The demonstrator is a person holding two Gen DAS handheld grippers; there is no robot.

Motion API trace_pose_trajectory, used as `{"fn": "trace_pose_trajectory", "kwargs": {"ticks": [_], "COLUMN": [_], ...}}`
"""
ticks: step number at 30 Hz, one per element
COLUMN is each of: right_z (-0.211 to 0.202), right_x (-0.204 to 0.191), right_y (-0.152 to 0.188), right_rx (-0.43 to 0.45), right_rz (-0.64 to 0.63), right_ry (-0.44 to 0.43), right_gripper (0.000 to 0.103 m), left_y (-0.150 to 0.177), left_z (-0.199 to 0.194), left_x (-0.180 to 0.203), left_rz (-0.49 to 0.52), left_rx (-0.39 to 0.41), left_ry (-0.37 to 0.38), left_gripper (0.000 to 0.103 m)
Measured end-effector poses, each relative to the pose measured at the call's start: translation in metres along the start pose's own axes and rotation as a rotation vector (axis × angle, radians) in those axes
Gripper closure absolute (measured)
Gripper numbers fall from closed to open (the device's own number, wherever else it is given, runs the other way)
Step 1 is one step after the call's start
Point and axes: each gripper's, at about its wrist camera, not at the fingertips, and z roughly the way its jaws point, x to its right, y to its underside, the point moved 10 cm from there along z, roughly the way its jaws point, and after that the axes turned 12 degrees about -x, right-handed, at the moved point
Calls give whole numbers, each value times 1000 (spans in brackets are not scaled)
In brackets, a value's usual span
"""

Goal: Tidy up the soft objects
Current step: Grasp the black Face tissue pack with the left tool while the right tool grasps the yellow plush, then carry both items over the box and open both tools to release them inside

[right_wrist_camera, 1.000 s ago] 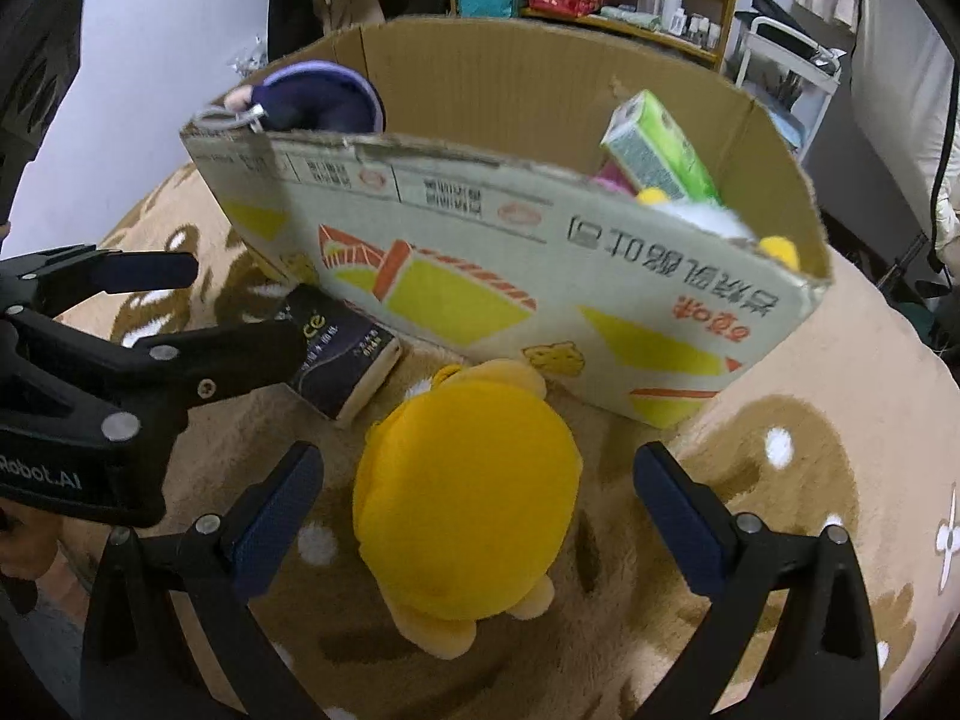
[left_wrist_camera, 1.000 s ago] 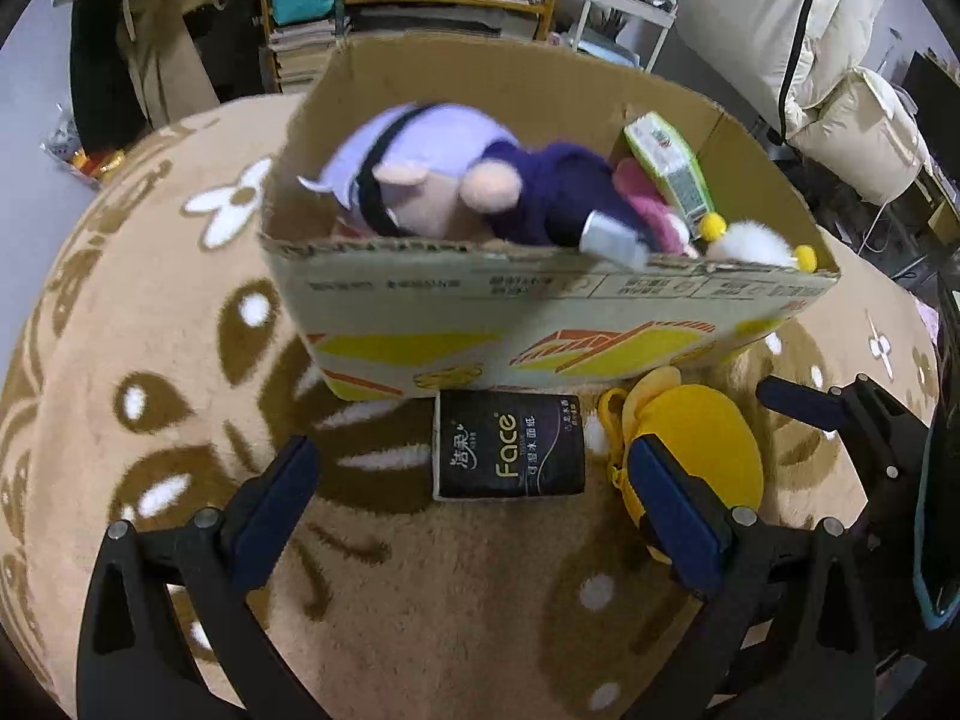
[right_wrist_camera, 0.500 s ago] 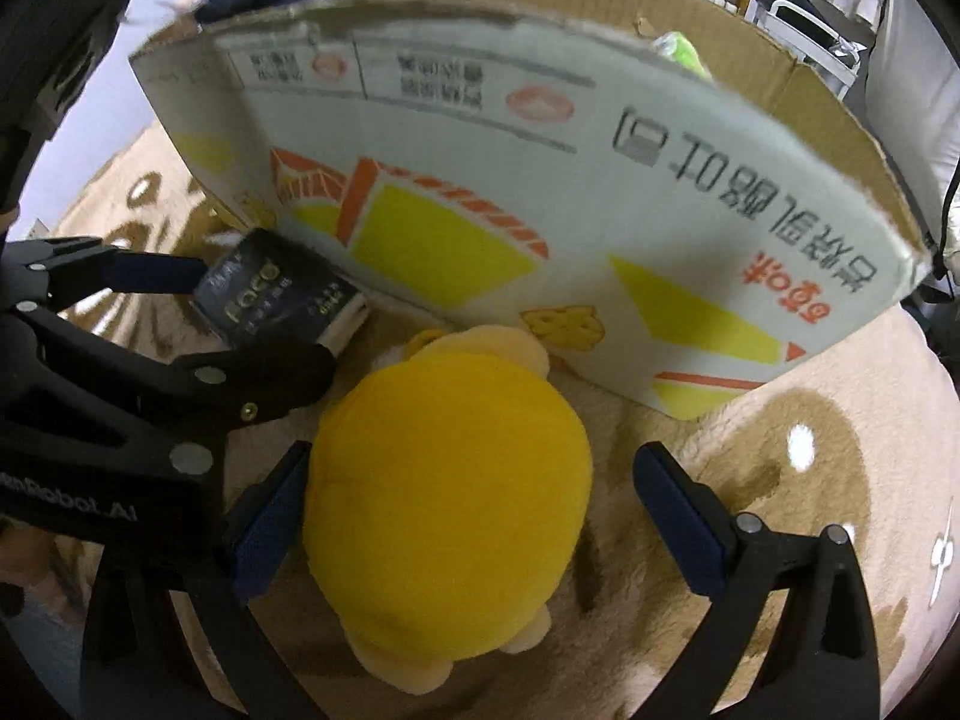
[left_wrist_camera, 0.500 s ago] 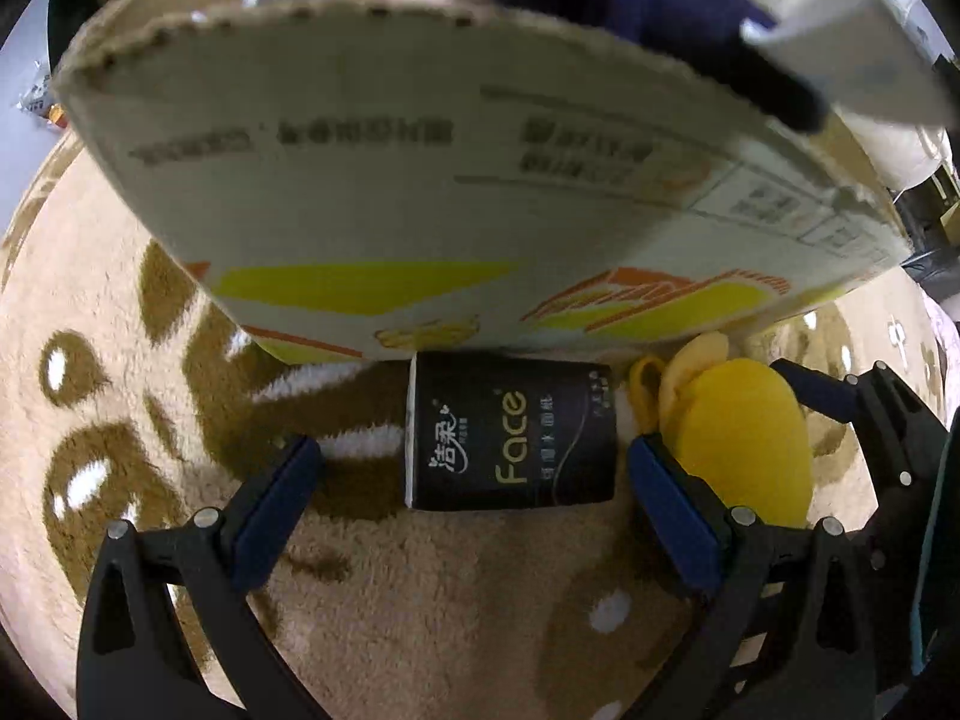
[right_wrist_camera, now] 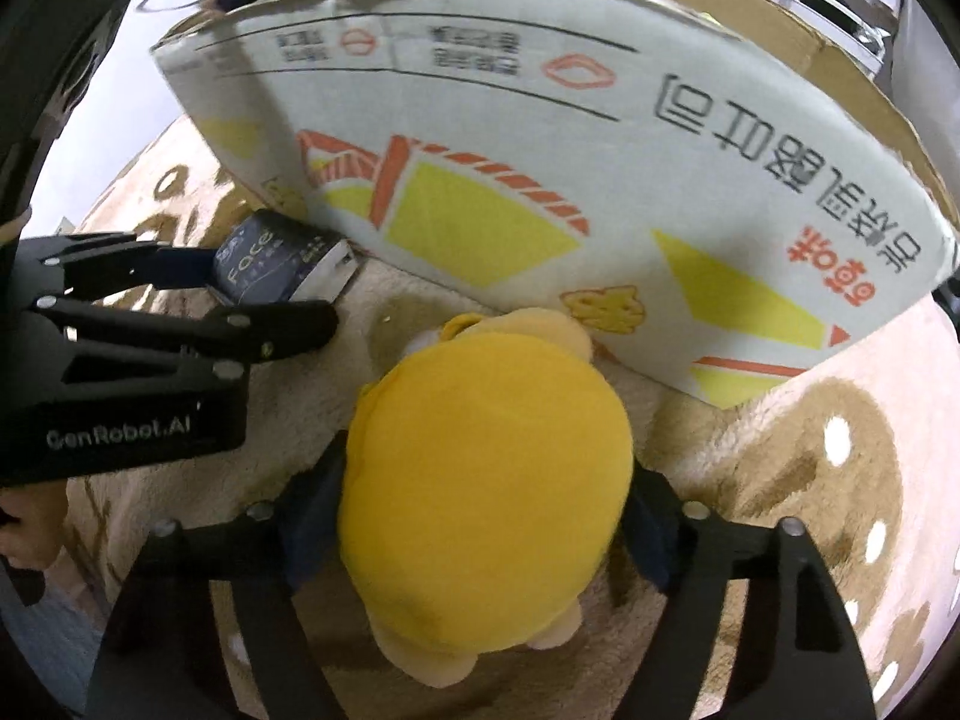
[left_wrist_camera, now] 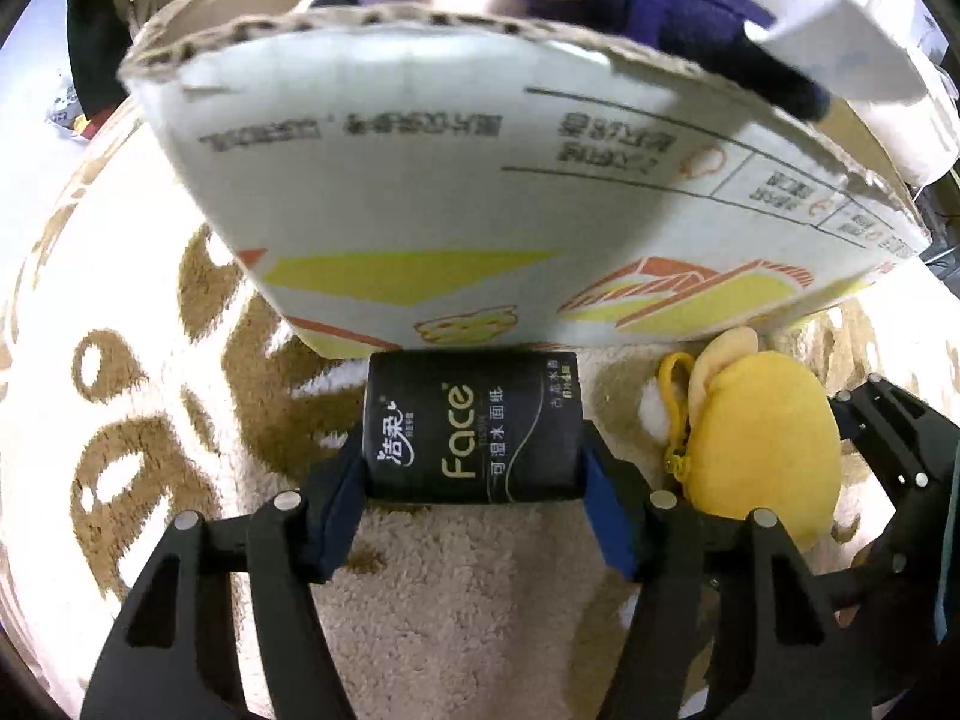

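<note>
A black "Face" tissue pack lies on the rug against the front wall of the cardboard box. My left gripper is closing, and its blue pads press on both ends of the pack. To its right lies a yellow plush toy. In the right wrist view the yellow plush toy fills the gap of my right gripper, whose jaws are closing with the pads against its sides. There the left gripper holds the tissue pack.
The box stands tall just ahead of both grippers; a purple plush doll hangs over its rim. The beige rug with brown patterns spreads under everything. A person's hand shows at the left edge.
Both grippers dropped closer to the rug and closed from wide open: the left onto the tissue pack, the right onto the yellow plush toy. The box now looms larger.
</note>
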Motion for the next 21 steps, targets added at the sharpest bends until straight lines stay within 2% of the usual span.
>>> {"fn": "trace_pose_trajectory", "kwargs": {"ticks": [4, 12, 18, 21], "right_z": [-2, -20, -54, -75], "right_x": [-2, 7, 15, 23], "right_y": [3, 10, 19, 21], "right_rx": [9, 48, 120, 174], "right_rz": [2, -3, 2, 24], "right_ry": [0, 30, 51, 46], "right_gripper": [30, 32, 32, 32], "left_y": [6, 21, 35, 43], "left_z": [-5, -36, -71, -93], "left_x": [1, 3, 2, 16], "left_rz": [-11, -36, -54, -51], "left_rx": [16, 103, 196, 254], "left_ry": [-12, -60, -95, -128], "left_gripper": [40, 40, 40, 40]}}
